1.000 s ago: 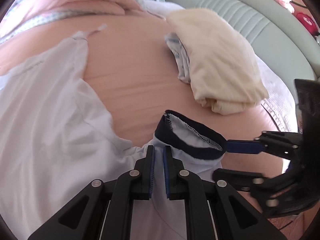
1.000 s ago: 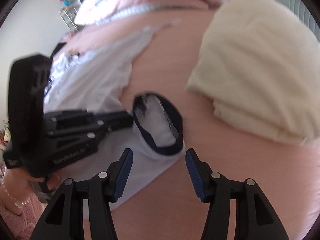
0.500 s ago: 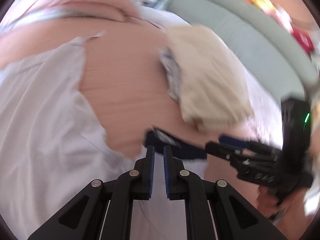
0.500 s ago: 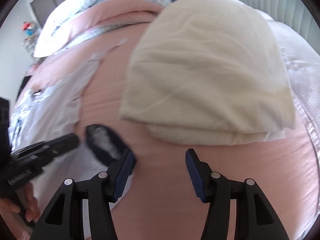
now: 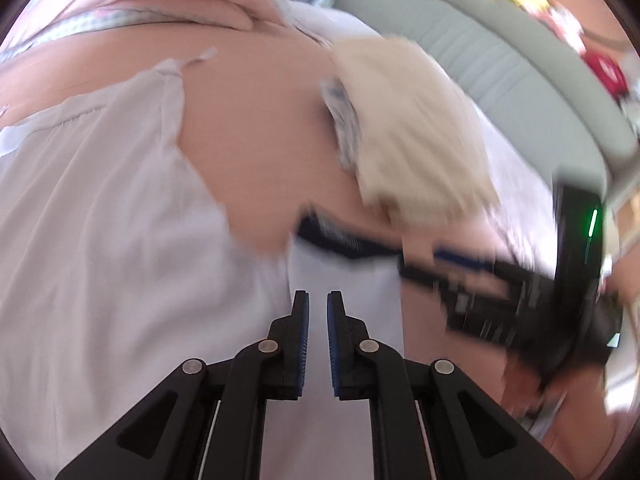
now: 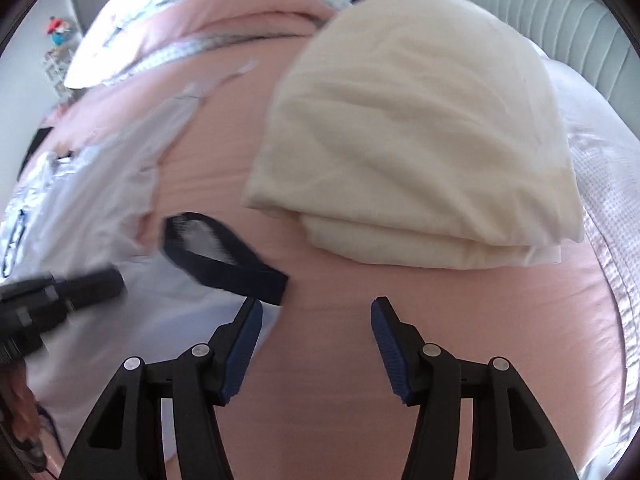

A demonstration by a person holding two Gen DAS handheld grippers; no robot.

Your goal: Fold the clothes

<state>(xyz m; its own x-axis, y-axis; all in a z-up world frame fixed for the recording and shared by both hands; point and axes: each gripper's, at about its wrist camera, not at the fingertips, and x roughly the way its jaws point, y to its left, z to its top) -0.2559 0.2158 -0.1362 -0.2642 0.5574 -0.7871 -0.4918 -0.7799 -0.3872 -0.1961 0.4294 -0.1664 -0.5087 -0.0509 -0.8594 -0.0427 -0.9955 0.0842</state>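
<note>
Left gripper (image 5: pixel 317 308) jaws together, shirt (image 5: pixel 100 240) under them, no visible pinch. Right gripper (image 6: pixel 316 312) jaws apart, nothing between, left pad beside dark sleeve cuff (image 6: pixel 224 258). Shirt flat on pink bedsheet (image 6: pixel 400 360). Beyond: folded cream garment (image 6: pixel 420 128), then padded headboard (image 5: pixel 500 64).

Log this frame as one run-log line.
left gripper: shut on shirt | right gripper: open, empty, beside sleeve cuff | folded cream pile: untouched

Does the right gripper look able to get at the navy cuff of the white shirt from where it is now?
Probably yes. The right gripper is open, with only bare pink bedding between its pads, and the navy cuff lies just past its left fingertip. The cream folded pile sits further back, out of the way.
</note>
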